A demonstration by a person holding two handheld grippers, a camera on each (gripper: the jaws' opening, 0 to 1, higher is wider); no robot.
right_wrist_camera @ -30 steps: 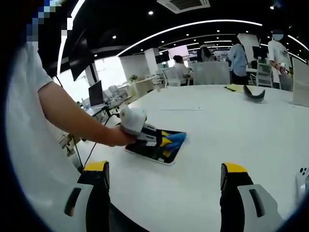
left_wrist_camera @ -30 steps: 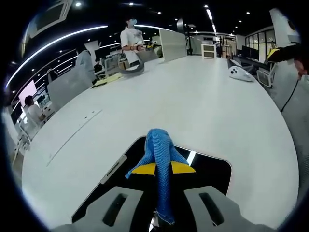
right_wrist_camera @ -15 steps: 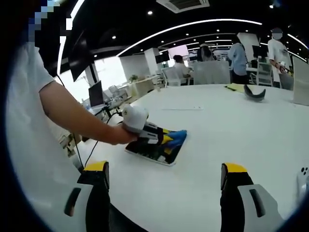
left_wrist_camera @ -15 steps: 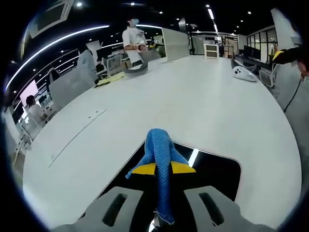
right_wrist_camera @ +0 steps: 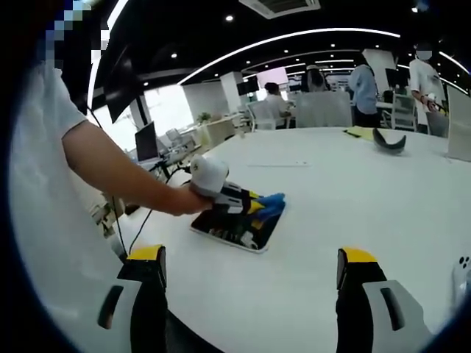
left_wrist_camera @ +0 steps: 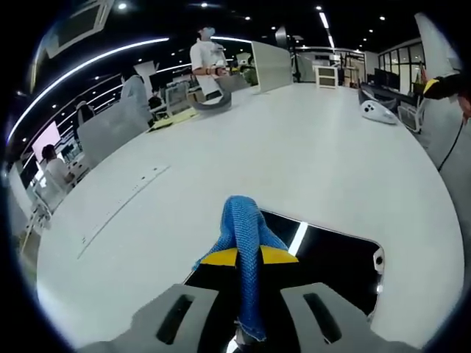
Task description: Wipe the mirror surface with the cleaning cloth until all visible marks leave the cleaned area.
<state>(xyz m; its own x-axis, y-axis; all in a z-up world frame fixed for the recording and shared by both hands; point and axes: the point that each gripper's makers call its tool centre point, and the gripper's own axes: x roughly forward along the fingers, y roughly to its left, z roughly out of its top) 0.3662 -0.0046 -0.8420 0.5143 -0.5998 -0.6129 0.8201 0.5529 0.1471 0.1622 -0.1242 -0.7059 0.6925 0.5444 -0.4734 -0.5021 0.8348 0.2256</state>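
A dark, flat mirror (left_wrist_camera: pixel 331 254) lies on the white table (left_wrist_camera: pixel 309 147). In the left gripper view my left gripper (left_wrist_camera: pixel 249 257) is shut on a blue cleaning cloth (left_wrist_camera: pixel 245 235), which drapes over the yellow fingertips and rests on the mirror's near left part. From the right gripper view the mirror (right_wrist_camera: pixel 239 228) sits at centre left with the left gripper (right_wrist_camera: pixel 254 211) and blue cloth (right_wrist_camera: pixel 268 206) on it, held by a person's hand (right_wrist_camera: pixel 180 202). My right gripper (right_wrist_camera: pixel 250 268) hangs open well in front of the mirror, nothing between its jaws.
A white device (left_wrist_camera: pixel 379 110) lies on the table's far right. A curved dark object (right_wrist_camera: pixel 388 142) and yellow papers (right_wrist_camera: pixel 359 133) sit at the far end. People stand and sit beyond the table. A cable (right_wrist_camera: pixel 143 220) hangs off the near left edge.
The left gripper with the cloth has slid back across the mirror, so more dark glass shows ahead and to the right of it. The right gripper has not moved.
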